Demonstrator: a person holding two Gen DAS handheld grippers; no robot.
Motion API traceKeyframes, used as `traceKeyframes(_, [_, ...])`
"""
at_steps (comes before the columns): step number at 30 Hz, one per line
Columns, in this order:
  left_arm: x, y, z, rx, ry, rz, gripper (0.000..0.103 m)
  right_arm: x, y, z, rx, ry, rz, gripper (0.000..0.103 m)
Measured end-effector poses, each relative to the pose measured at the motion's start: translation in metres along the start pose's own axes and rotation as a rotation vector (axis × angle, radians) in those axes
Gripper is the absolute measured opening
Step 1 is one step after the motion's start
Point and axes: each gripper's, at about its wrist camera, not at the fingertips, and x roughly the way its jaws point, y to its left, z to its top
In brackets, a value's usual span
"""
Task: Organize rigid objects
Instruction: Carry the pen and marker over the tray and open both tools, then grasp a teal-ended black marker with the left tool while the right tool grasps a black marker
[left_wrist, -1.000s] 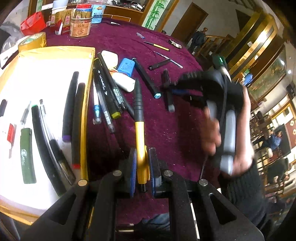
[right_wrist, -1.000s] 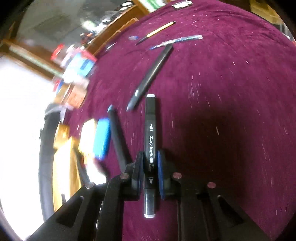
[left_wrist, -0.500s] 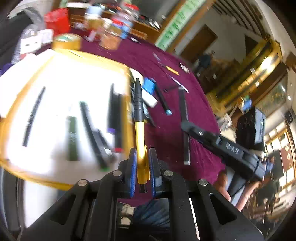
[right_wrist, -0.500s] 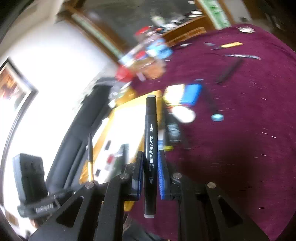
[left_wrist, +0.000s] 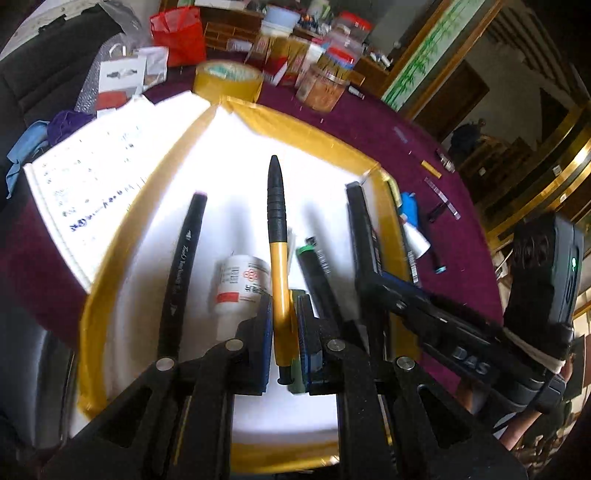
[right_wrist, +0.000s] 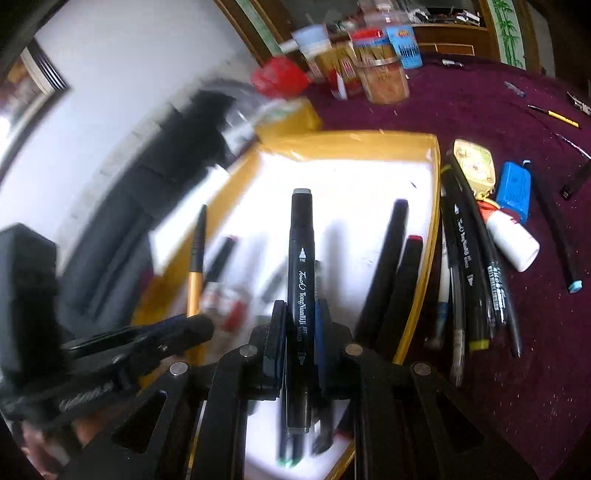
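Maroon cloth table (left_wrist: 351, 122), yellow-rimmed tray (left_wrist: 317, 136); left tongs (left_wrist: 283, 321) grasp yellow pen (left_wrist: 277, 266), right tongs (right_wrist: 300, 328) grasp black marker (right_wrist: 301, 280).

Yellow pen with black grip (left_wrist: 279, 258) points to twelve o'clock above the gold-rimmed tray (left_wrist: 295, 125); black marker (right_wrist: 301, 295) stands likewise over the tray's white floor.

The pen (left_wrist: 277, 254) between the left gripper's (left_wrist: 283, 334) blue pads is yellow with a black ribbed cap; the right gripper's (right_wrist: 300, 334) marker (right_wrist: 301, 295) is black with white lettering, over a gold-rimmed white tray (right_wrist: 369, 146).
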Motion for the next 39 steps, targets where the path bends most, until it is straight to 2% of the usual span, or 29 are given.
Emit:
traceKeyframes(1, [0.004,0.001,-0.001,0.005,0.011,0.007,0.010,0.005,0.000,0.000,-0.005,0.021,-0.026,0.013])
traceKeyframes(3, [0.013,-0.002,-0.003,0.022,0.030,0.024,0.010,0.007,0.006,-0.002,-0.065,0.022,-0.132,0.013])
traceKeyframes(6, [0.024,-0.004,-0.005,0.042,0.069,0.046,0.010,0.008,0.010,-0.006,-0.114,0.062,-0.205,0.012])
traceKeyframes(12, [0.029,-0.017,-0.010,0.095,0.089,0.023,0.007,-0.003,0.003,-0.012,-0.087,0.112,-0.235,0.011])
traceKeyframes(16, [0.029,-0.016,-0.009,0.124,0.080,0.020,0.008,0.002,0.008,-0.009,-0.096,0.093,-0.295,0.011])
traceKeyframes(21, [0.028,-0.007,-0.004,0.105,0.080,0.030,0.008,0.012,0.013,-0.010,-0.149,0.086,-0.323,0.011])
traceKeyframes(25, [0.029,-0.008,-0.004,0.121,0.071,0.046,0.009,0.007,0.010,-0.011,-0.131,0.053,-0.282,0.013])
traceKeyframes(26, [0.028,-0.008,-0.005,0.127,0.062,0.057,0.011,0.006,0.008,-0.010,-0.112,0.045,-0.257,0.016])
traceKeyframes(28, [0.025,-0.007,-0.006,0.124,0.049,0.060,0.025,0.000,0.004,-0.009,-0.074,0.021,-0.184,0.028])
traceKeyframes(29, [0.022,-0.007,-0.008,0.122,0.040,0.057,0.038,-0.003,0.004,-0.010,-0.065,0.007,-0.159,0.037])
traceKeyframes(32, [0.008,-0.009,-0.016,0.094,-0.026,0.057,0.045,-0.019,0.003,-0.016,-0.053,-0.041,-0.098,0.039])
traceKeyframes(35, [-0.005,-0.021,-0.026,0.089,-0.082,0.044,0.046,-0.045,-0.003,-0.028,-0.040,-0.100,-0.012,0.041])
traceKeyframes(39, [-0.019,-0.057,-0.041,0.151,-0.127,0.023,0.047,-0.082,-0.018,-0.043,-0.038,-0.183,0.011,0.052])
